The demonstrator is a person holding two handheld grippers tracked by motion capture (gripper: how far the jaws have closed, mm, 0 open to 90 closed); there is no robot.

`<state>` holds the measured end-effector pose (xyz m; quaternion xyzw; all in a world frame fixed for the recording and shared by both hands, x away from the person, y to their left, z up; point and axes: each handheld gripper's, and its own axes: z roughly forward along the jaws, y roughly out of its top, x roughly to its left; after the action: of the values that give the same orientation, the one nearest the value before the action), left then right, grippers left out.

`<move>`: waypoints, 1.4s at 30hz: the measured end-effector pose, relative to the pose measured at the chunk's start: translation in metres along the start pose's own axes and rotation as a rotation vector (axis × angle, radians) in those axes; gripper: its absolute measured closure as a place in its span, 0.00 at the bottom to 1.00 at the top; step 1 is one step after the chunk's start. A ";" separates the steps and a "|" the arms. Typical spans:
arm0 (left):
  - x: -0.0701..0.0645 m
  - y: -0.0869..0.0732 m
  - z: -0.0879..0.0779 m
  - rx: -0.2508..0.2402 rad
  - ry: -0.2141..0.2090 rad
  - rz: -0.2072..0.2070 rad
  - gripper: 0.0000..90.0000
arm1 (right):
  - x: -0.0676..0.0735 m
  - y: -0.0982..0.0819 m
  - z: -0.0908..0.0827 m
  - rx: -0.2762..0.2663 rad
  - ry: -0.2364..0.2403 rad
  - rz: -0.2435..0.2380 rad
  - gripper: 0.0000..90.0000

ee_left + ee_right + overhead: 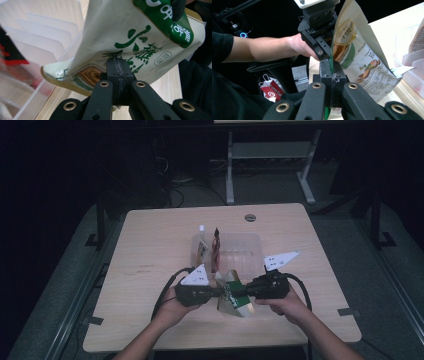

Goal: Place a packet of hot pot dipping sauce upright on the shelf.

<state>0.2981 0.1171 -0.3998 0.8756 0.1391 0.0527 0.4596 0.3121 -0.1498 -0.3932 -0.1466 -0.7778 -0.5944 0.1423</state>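
Observation:
A cream and green snack pouch point(235, 306) hangs just above the table's front middle, pinched from both sides. My left gripper point(223, 293) is shut on its left edge, and in the left gripper view the jaws point(117, 64) clamp the pouch point(120, 30) near its printed lower part. My right gripper point(245, 293) is shut on the right edge, with its jaws point(331, 66) closed on the green seam of the pouch point(364, 70). The left gripper point(322, 53) faces it in the right gripper view, close by.
A clear plastic bin point(252, 240) with dividers stands just behind the pouch, mid-table. A dark red packet point(216, 245) and a pale one point(201, 245) stand upright in its left end. A round grommet point(250, 217) sits near the table's far edge.

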 end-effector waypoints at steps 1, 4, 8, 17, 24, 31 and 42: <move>0.000 0.000 0.000 0.000 0.000 0.000 1.00 | 0.000 0.000 0.000 0.000 0.000 0.000 1.00; 0.000 0.001 -0.001 -0.007 -0.004 -0.002 1.00 | 0.001 0.002 -0.001 -0.008 -0.005 -0.015 1.00; 0.000 0.001 -0.003 -0.016 -0.008 -0.007 0.99 | 0.003 0.003 -0.003 -0.011 -0.010 -0.021 1.00; -0.001 0.001 -0.008 -0.025 -0.015 -0.009 0.94 | 0.007 0.012 -0.014 -0.060 -0.023 -0.043 1.00; 0.001 -0.002 -0.010 -0.007 -0.037 -0.012 0.87 | 0.009 0.018 -0.028 -0.100 -0.047 -0.054 1.00; 0.004 -0.010 -0.013 0.029 -0.058 -0.039 0.76 | 0.009 0.025 -0.041 -0.125 -0.089 -0.077 1.00; 0.016 -0.027 -0.021 0.077 -0.059 -0.103 0.54 | -0.002 0.039 -0.059 -0.170 -0.155 -0.091 1.00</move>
<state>0.3039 0.1531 -0.4108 0.8854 0.1721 -0.0021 0.4317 0.3318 -0.1967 -0.3447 -0.1684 -0.7389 -0.6511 0.0417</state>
